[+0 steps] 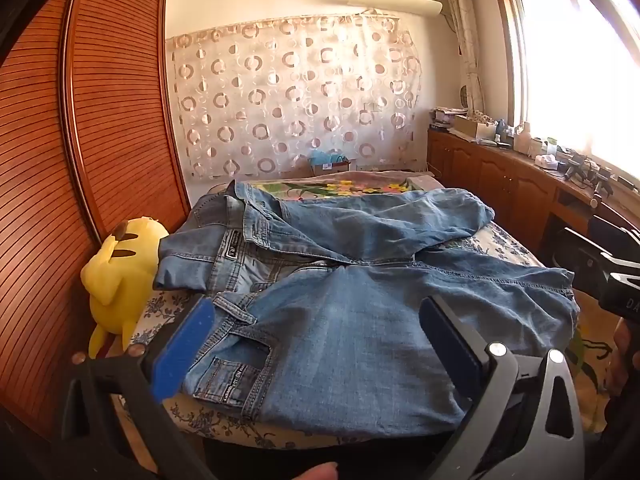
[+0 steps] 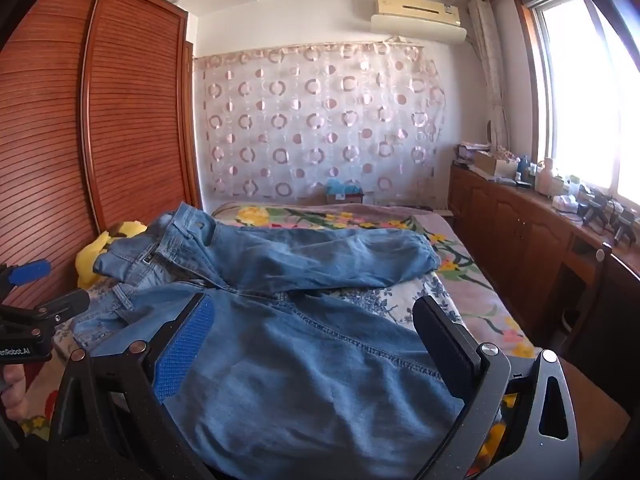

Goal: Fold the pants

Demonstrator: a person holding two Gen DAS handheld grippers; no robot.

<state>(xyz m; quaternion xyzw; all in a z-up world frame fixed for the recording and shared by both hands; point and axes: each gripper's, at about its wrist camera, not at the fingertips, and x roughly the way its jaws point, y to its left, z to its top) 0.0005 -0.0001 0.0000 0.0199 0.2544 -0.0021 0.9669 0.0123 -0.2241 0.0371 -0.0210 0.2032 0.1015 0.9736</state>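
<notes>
Indoors, jeans [image 1: 360, 280] sprawled on floral bed [image 2: 472, 304] (wooden wardrobe [image 1: 100, 120] beside), both grippers' fingers [image 1: 182, 350] spread wide, empty.

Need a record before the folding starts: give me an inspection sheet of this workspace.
Surface: bed with a flowered cover, mostly under the denim.
Job's things: jeans spread unfolded, waistband toward the wardrobe side, far leg lying crumpled across the bed.
Clutter: yellow plush toy at the bed's edge beside the waistband; small box at the bed's far end.
Grippers: left claw open above the jeans near the waistband; right claw open above the near leg; neither holds cloth.
Cables: some among the gadgets on the counter under the window.
Surroundings: slatted wardrobe, patterned curtain, air conditioner, bright window.
</notes>
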